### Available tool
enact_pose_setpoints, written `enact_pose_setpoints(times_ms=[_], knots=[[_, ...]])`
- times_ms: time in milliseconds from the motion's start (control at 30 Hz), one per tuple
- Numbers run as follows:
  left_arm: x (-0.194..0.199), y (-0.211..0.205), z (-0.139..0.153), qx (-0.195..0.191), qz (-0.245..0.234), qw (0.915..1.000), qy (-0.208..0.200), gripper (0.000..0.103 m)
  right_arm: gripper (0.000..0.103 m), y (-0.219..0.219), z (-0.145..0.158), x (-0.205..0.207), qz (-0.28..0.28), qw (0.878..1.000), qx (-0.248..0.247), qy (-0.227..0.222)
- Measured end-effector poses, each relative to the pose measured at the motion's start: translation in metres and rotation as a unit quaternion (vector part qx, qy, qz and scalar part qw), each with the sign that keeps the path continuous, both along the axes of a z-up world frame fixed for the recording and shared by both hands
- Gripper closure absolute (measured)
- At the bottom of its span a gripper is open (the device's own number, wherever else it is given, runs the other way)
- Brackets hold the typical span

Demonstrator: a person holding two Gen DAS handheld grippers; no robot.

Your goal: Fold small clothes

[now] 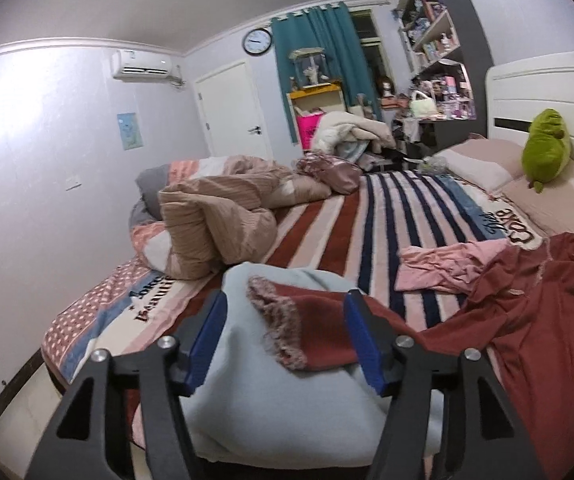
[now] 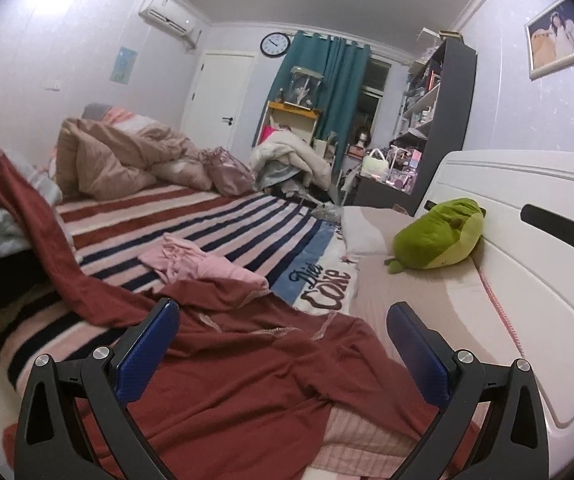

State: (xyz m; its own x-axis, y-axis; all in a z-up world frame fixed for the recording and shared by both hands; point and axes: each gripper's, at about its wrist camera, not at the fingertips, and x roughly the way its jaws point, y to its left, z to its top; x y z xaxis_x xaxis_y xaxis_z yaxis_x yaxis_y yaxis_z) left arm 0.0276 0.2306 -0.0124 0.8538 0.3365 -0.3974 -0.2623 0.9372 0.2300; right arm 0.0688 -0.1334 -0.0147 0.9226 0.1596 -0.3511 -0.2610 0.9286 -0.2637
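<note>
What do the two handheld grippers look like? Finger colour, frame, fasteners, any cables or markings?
Both match: the left gripper and right gripper each have two flat blue textured finger pads on black angular linkage arms with triangular cut-outs, pinned by round silver bolts. No cables, labels, hands or sleeves visible.

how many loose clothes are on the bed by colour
dark red: 1, the dark red garment, one sleeve lifted toward the left tongs
pink: 1, the pink garment on the striped blanket
light blue: 1, the light blue garment under the red sleeve
total: 3
The right tongs are open above the red one.
</note>
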Motion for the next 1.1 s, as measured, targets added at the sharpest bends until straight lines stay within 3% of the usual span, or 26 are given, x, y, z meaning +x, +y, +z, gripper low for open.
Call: enact_pose_setpoints(times_ms=[67,133,200,333,467,667,800,867,1000,1100], knots=[[0.010,0.001,-0.002,-0.003,0.001,0.9996,0.027,0.049,0.000,0.000,0.002,0.000,0.002,1.000,0.008,0.002],[0.016,0.002,-0.007,-0.002,0.003,0.9991,0.042,0.067,0.000,-0.002,0.005,-0.001,0.004,1.000,0.017,0.002],[0.019,0.000,-0.012,0.006,0.010,0.9988,0.048,0.097,0.000,-0.001,0.005,-0.002,0.003,1.000,0.025,0.002],[0.011,0.006,0.001,-0.035,-0.009,0.9991,0.023,0.101,0.000,-0.001,0.005,-0.005,0.005,0.999,0.031,0.000],[0.006,-0.001,0.020,-0.044,-0.027,0.9986,-0.007,0.101,0.000,-0.006,0.006,-0.007,0.006,0.999,0.046,-0.006],[0.004,-0.049,0.059,-0.069,-0.107,0.9908,-0.048,0.101,0.000,-0.027,0.004,-0.010,0.001,0.997,0.082,-0.013],[0.017,-0.106,0.072,-0.098,-0.184,0.9764,-0.056,0.101,0.000,-0.047,0.002,-0.011,-0.001,0.995,0.099,-0.007],[0.028,-0.142,0.070,-0.123,-0.233,0.9636,-0.047,0.101,0.000,-0.063,-0.001,-0.015,-0.001,0.995,0.102,-0.006],[0.047,-0.217,0.049,-0.154,-0.320,0.9346,-0.018,0.102,0.000,-0.088,-0.008,-0.031,0.007,0.994,0.102,-0.024],[0.060,-0.265,0.011,-0.191,-0.389,0.9005,0.038,0.101,0.000,-0.107,-0.016,-0.040,-0.003,0.995,0.097,-0.018]])
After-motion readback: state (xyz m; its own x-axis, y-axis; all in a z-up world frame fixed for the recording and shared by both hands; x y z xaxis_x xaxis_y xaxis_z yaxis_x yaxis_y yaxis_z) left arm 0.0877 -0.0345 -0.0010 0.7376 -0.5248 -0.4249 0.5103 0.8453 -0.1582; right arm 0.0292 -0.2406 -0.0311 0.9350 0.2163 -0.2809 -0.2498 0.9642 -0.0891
